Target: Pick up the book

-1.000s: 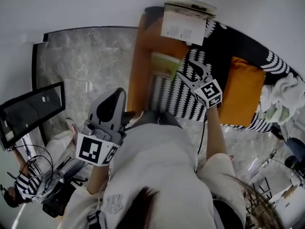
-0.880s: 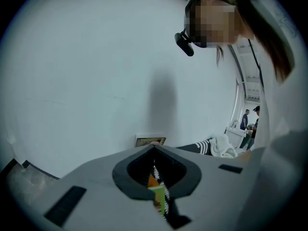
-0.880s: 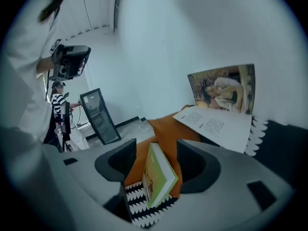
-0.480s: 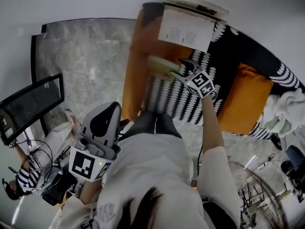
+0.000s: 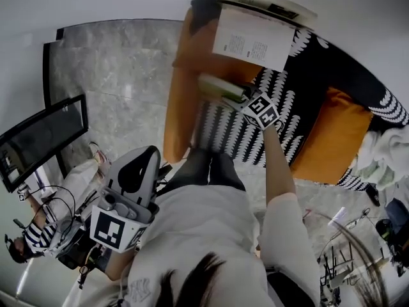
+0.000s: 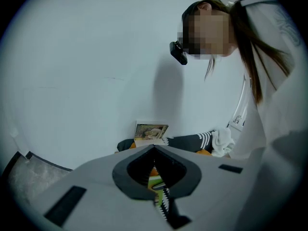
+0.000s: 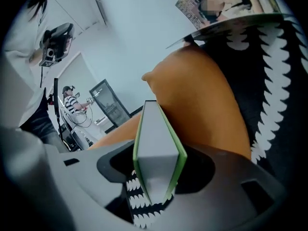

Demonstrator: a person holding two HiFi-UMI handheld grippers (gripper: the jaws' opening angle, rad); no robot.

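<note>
A green-covered book (image 5: 219, 87) lies on the black-and-white patterned throw (image 5: 223, 133) of a sofa, against an orange cushion (image 7: 197, 95). My right gripper (image 5: 234, 99) reaches to it. In the right gripper view the book (image 7: 156, 153) stands spine-up between the two jaws, with a gap on each side. The right gripper (image 7: 159, 166) is closing, pads apart from the covers. My left gripper (image 5: 149, 151) hangs back by the person's body, shut and empty. In the left gripper view (image 6: 154, 148) the tips meet, and a sliver of the green book (image 6: 155, 182) shows through.
An open magazine (image 5: 252, 37) leans against the wall at the sofa's back. Another orange cushion (image 5: 332, 133) and a white cloth (image 5: 390, 152) lie to the right. On the grey marble floor (image 5: 115, 75) at the left stand a dark screen (image 5: 38, 142) and another person (image 5: 25, 245).
My right gripper has come down and forward onto the green book, which now sits between its jaws. The left gripper has sunk a little toward the lower left.
</note>
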